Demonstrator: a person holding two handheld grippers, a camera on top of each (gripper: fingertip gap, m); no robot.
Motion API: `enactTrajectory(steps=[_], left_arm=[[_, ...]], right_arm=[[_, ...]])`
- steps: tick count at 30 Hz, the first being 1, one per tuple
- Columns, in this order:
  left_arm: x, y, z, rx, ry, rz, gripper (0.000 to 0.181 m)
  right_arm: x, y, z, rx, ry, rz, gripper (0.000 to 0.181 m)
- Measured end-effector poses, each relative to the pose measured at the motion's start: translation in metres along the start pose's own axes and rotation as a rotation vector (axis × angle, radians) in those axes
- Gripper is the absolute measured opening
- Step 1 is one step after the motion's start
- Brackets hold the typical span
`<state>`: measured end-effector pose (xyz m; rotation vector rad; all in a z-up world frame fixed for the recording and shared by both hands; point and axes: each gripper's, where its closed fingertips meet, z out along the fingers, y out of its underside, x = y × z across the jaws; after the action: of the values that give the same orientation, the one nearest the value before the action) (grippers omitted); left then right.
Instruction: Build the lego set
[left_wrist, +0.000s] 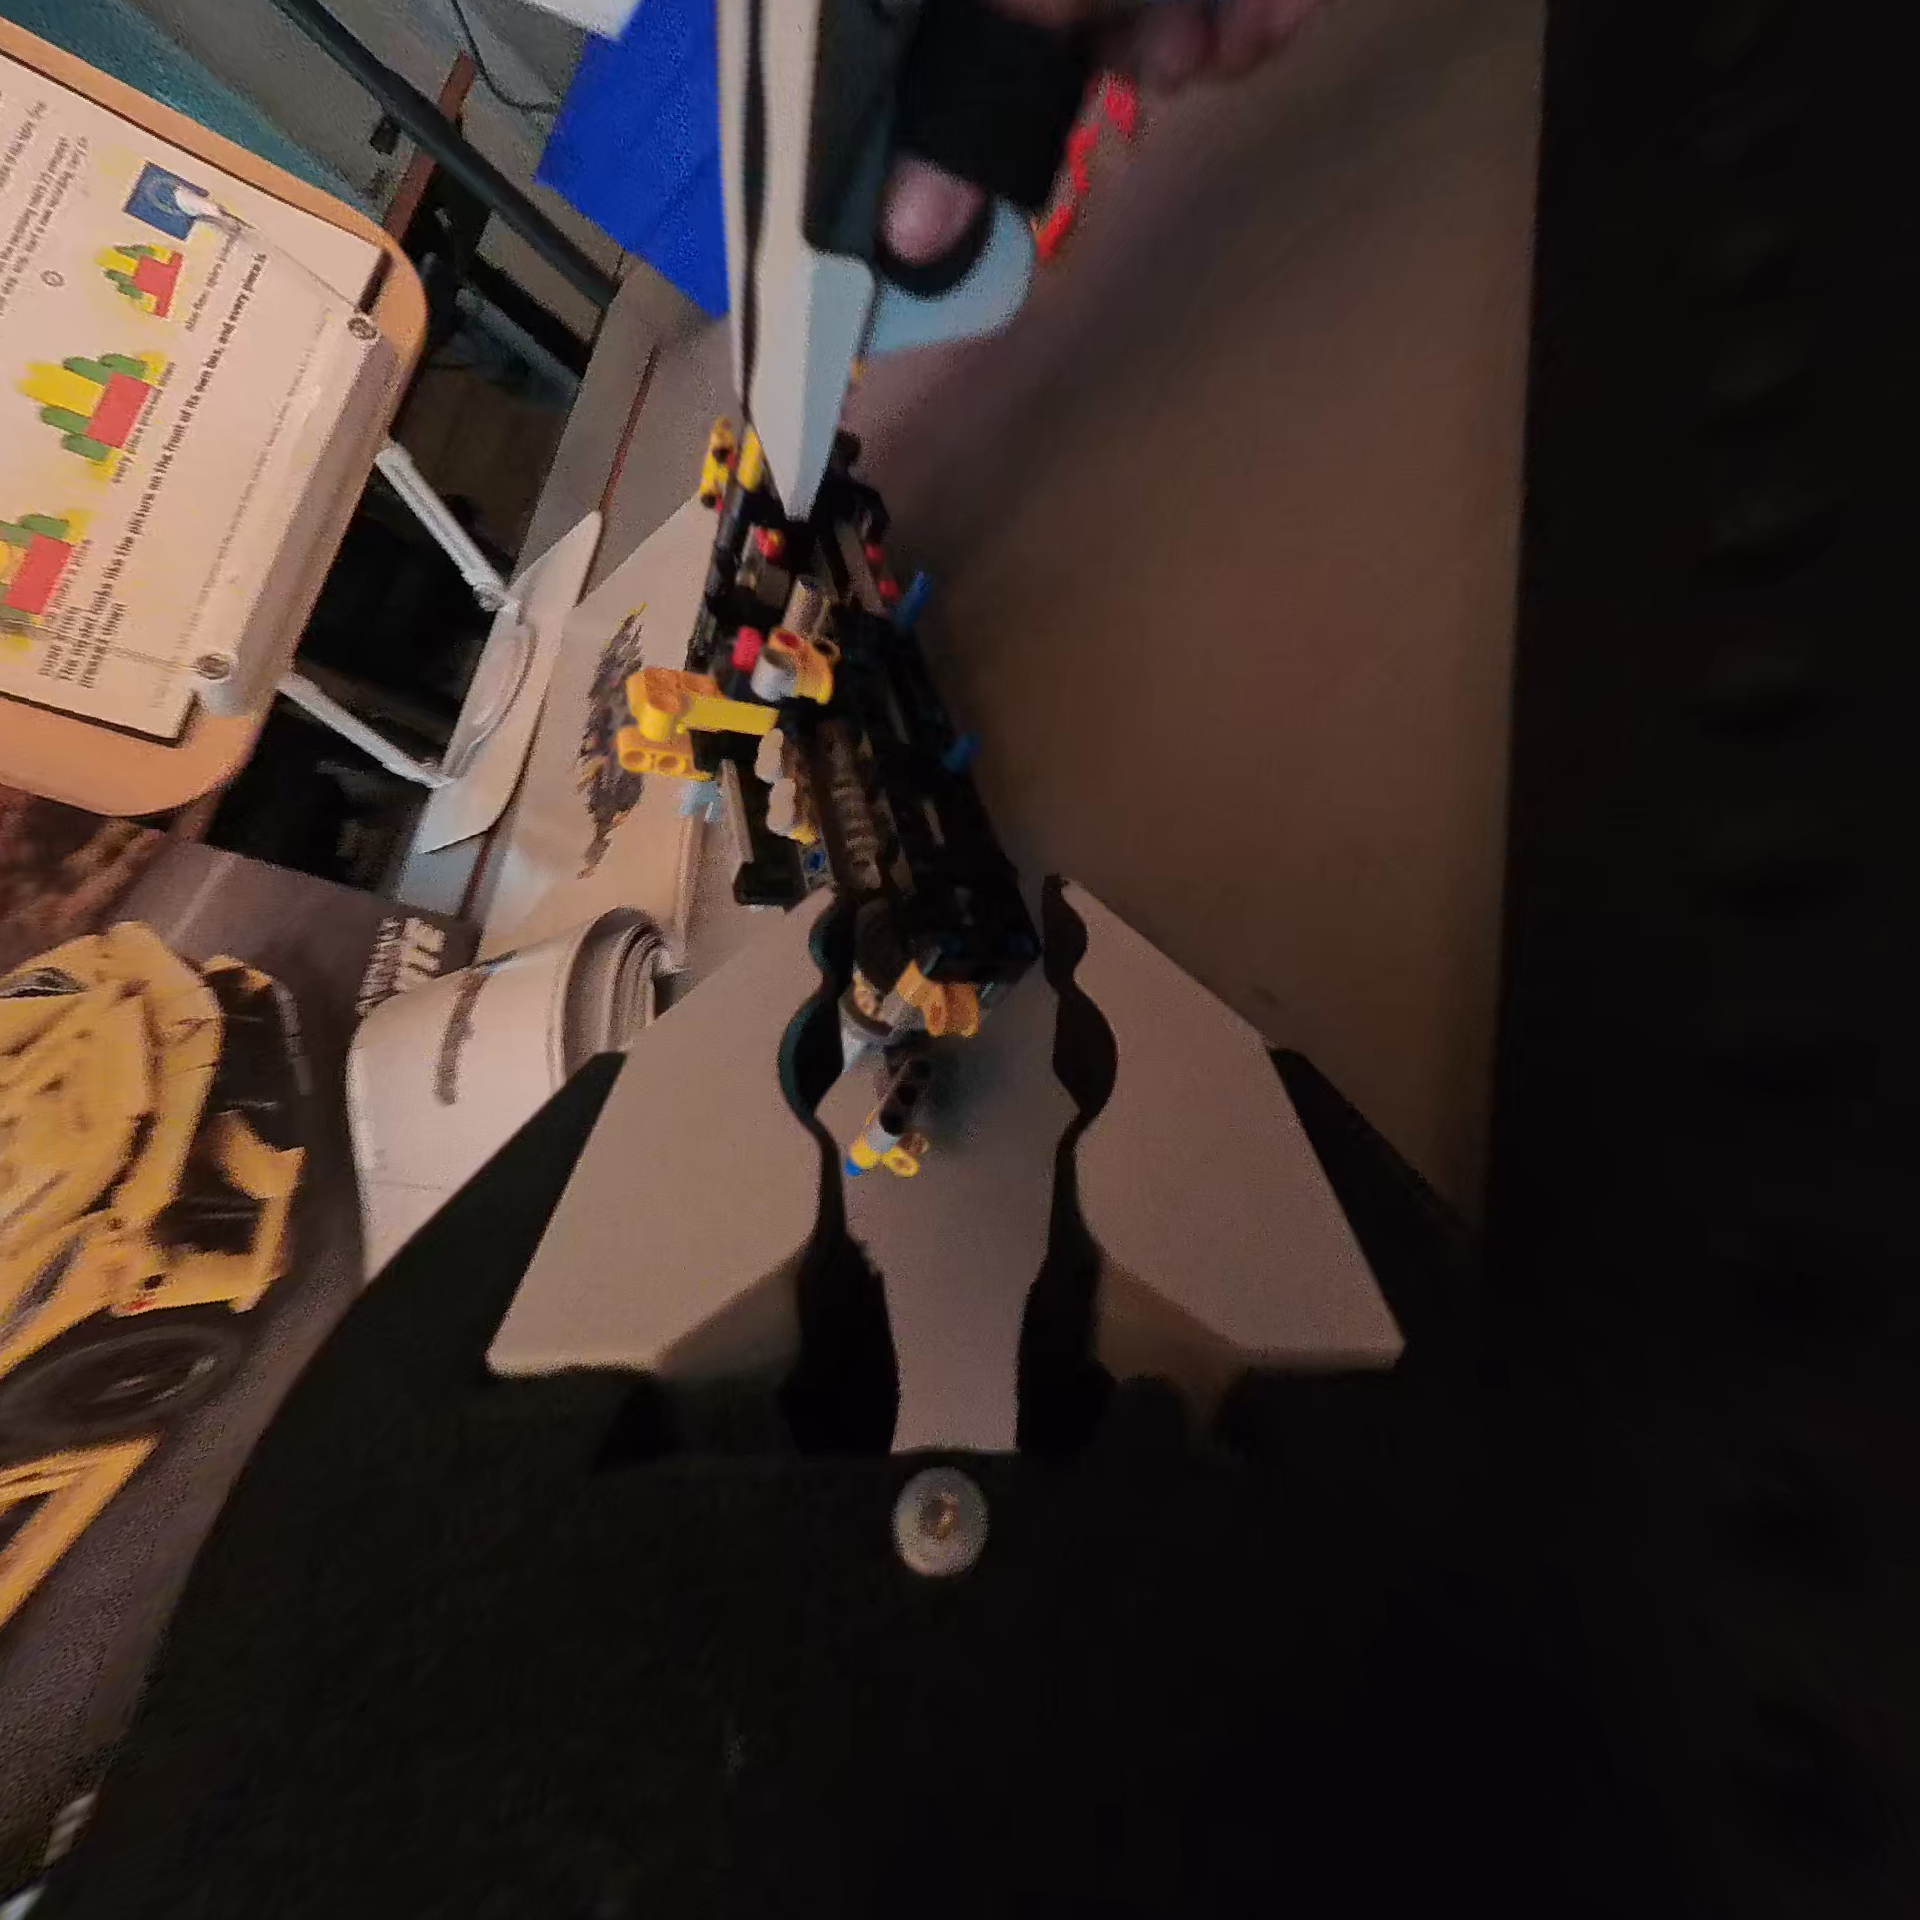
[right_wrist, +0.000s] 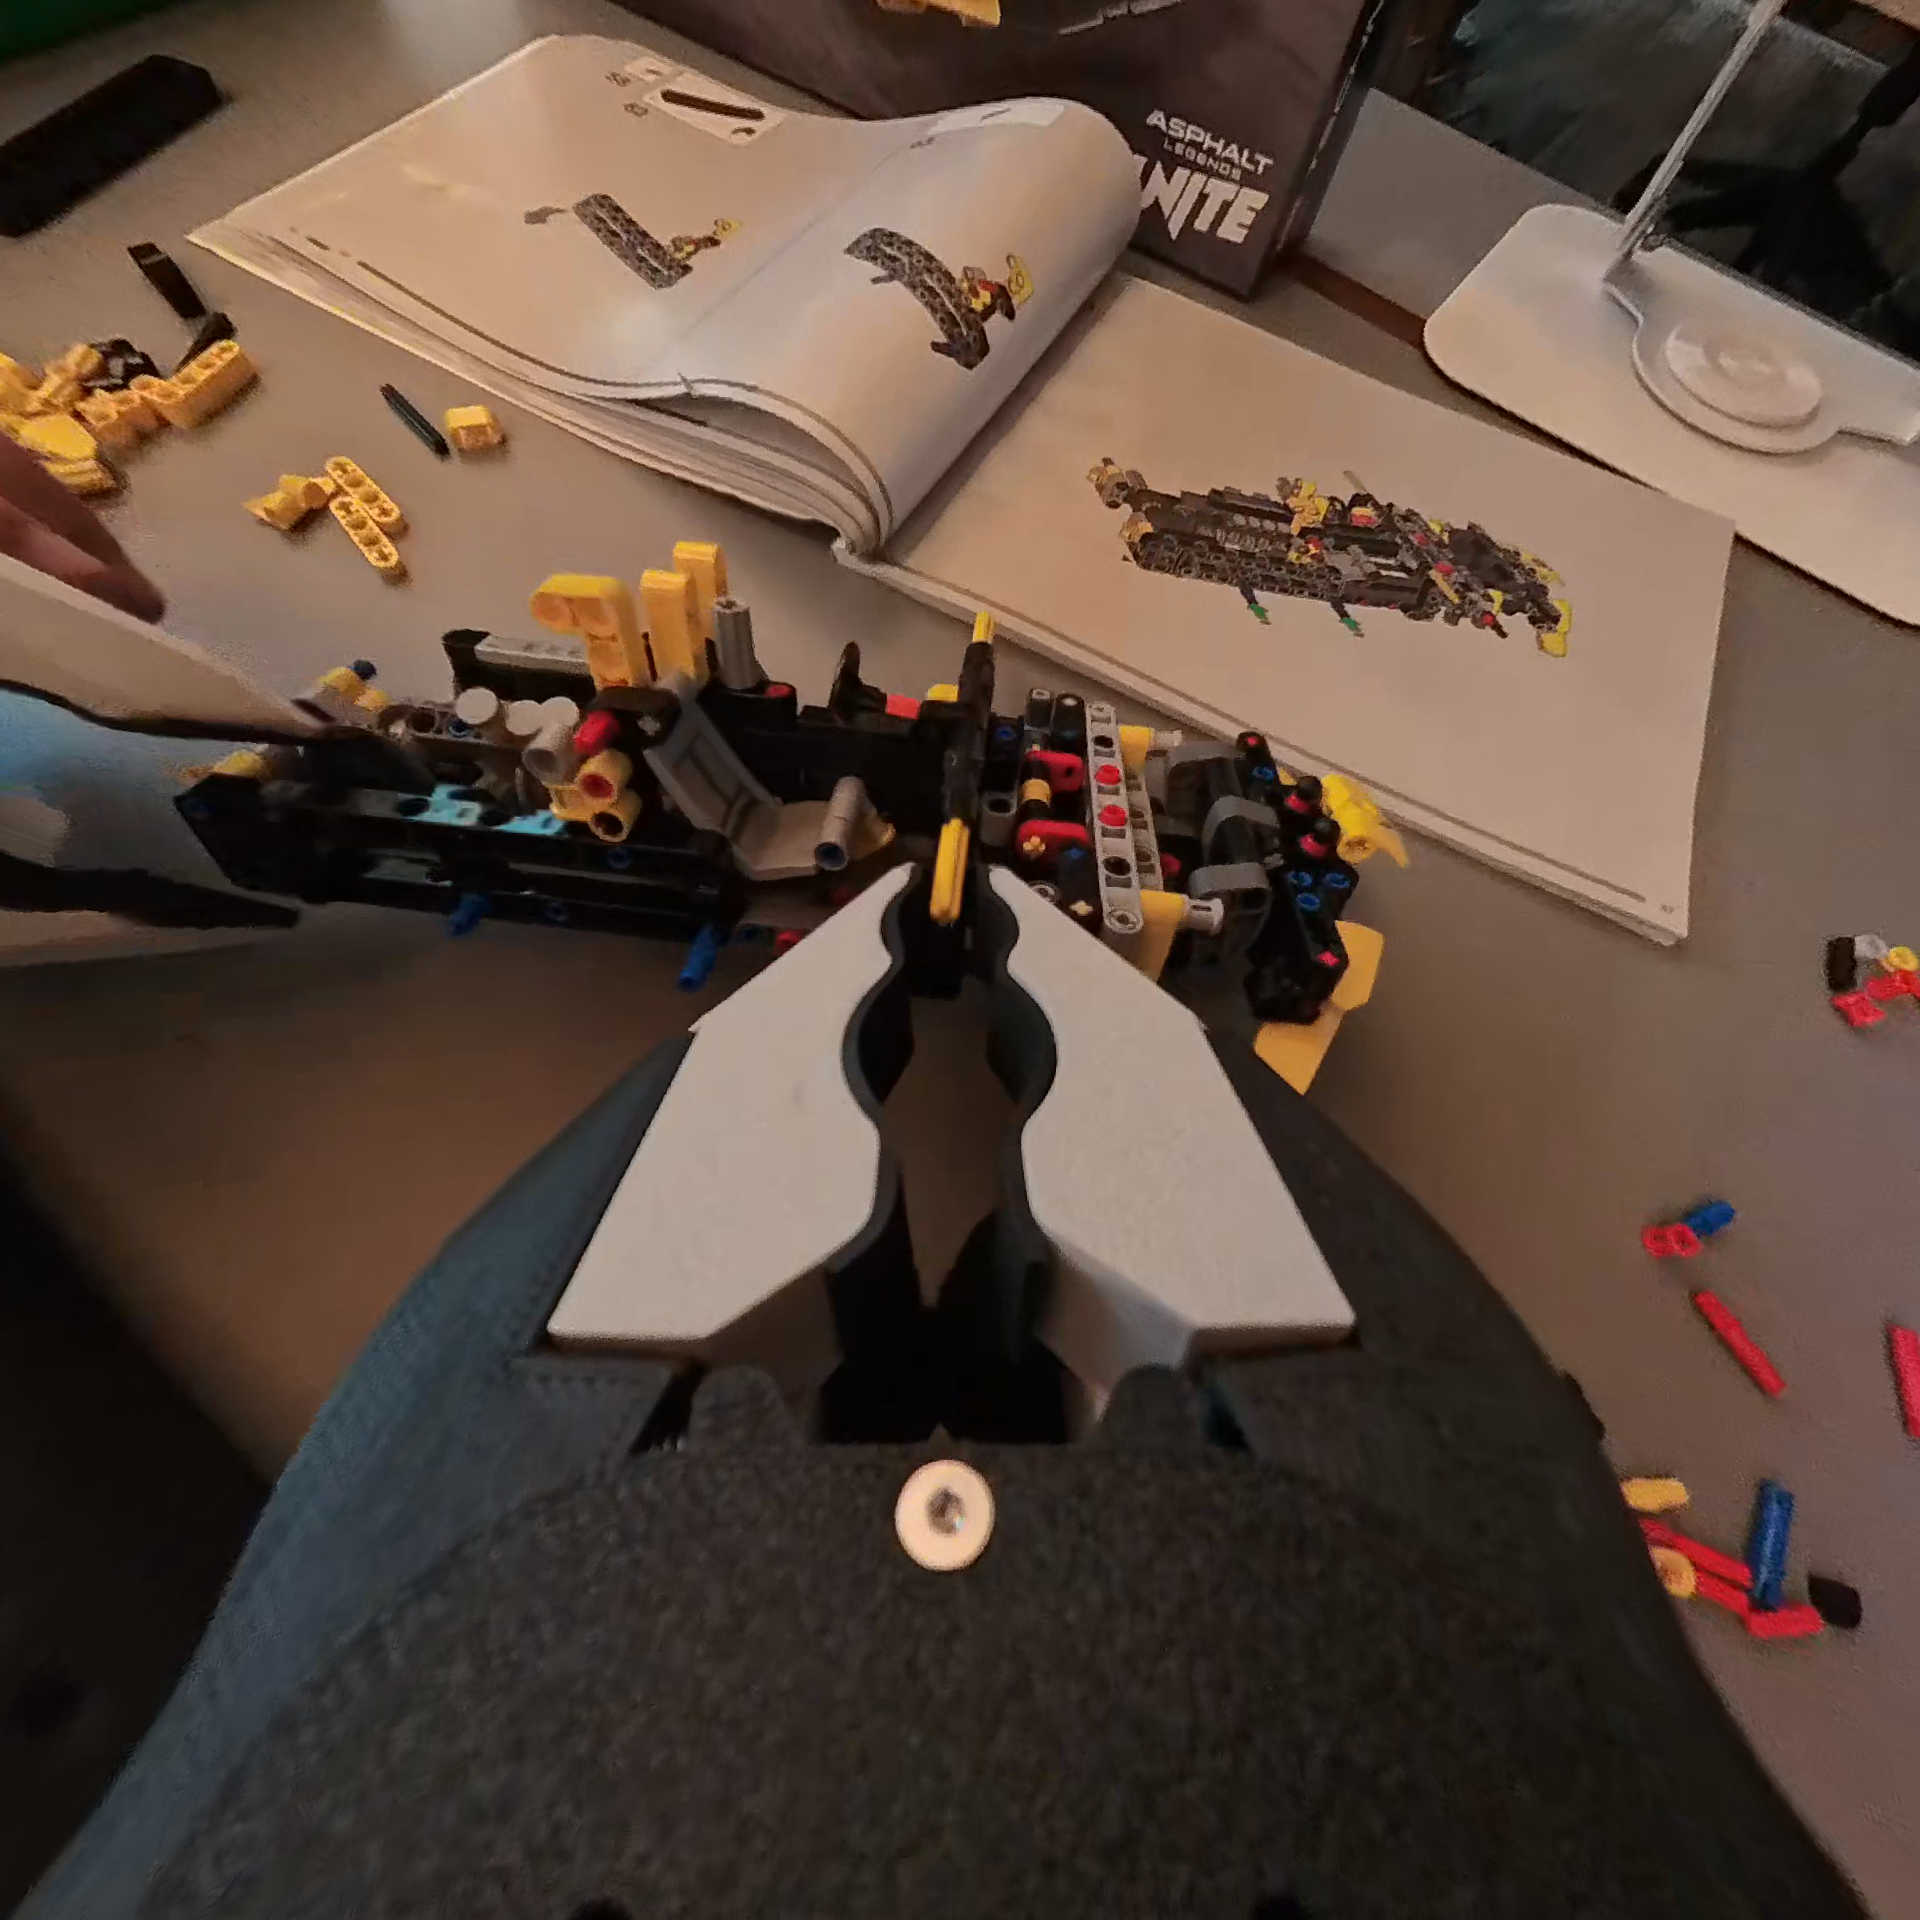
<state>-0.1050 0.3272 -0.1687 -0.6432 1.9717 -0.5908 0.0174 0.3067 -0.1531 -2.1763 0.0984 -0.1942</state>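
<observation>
The long black Lego chassis (right_wrist: 727, 769) with yellow, red and grey parts lies on the table. It also shows in the left wrist view (left_wrist: 862, 748), running away from me. My left gripper (left_wrist: 940, 914) is shut on the chassis's near end, and it appears at the left of the right wrist view (right_wrist: 301, 816). My right gripper (right_wrist: 951, 883) is shut on a thin black beam with yellow ends (right_wrist: 961, 790). It holds the beam upright against the middle of the chassis. One of its white fingers (left_wrist: 800, 416) points down at the far part in the left wrist view.
An open instruction booklet (right_wrist: 727, 260) lies behind the chassis, with the set's dark box (right_wrist: 1195, 156) beyond it. Loose yellow pieces (right_wrist: 104, 395) lie at the left, and red and blue pins (right_wrist: 1745, 1558) at the right. A grey stand base (right_wrist: 1662, 343) sits at the back right. My right fingertips sit around 12 cm from my left ones.
</observation>
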Motion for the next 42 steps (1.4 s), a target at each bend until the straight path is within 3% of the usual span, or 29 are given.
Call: enactTrajectory(steps=[6, 11, 18, 23, 28, 35, 39, 42], left_arm=[[-0.011, -0.048, -0.033, 0.318, 0.202, -0.413, 0.037], [-0.053, -0.036, -0.039, 0.423, 0.206, -0.781, 0.037], [-0.078, -0.014, -0.034, 0.372, -0.012, -0.809, 0.037], [-0.071, -0.016, -0.039, 0.397, -0.067, -0.966, 0.037], [-0.065, -0.012, -0.034, 0.303, -0.161, -0.821, 0.041], [-0.054, -0.005, -0.018, 0.226, -0.070, -0.846, 0.087], [-0.043, -0.010, -0.013, 0.207, -0.022, -0.811, 0.093], [-0.034, -0.011, -0.011, 0.169, 0.011, -0.770, 0.093]], right_arm=[[-0.002, 0.023, -0.004, -0.047, 0.026, -0.024, 0.007], [-0.002, 0.038, -0.005, -0.072, 0.004, 0.003, 0.007], [-0.004, 0.039, -0.009, -0.036, -0.043, 0.006, 0.008], [0.004, 0.023, -0.027, 0.145, -0.080, 0.043, 0.018], [0.019, 0.005, -0.035, 0.284, -0.077, 0.068, 0.024], [0.015, 0.002, -0.035, 0.303, -0.120, 0.084, 0.023], [0.007, -0.005, -0.037, 0.378, -0.134, -0.043, 0.040], [-0.027, -0.009, -0.049, 0.371, -0.284, -0.219, 0.047]])
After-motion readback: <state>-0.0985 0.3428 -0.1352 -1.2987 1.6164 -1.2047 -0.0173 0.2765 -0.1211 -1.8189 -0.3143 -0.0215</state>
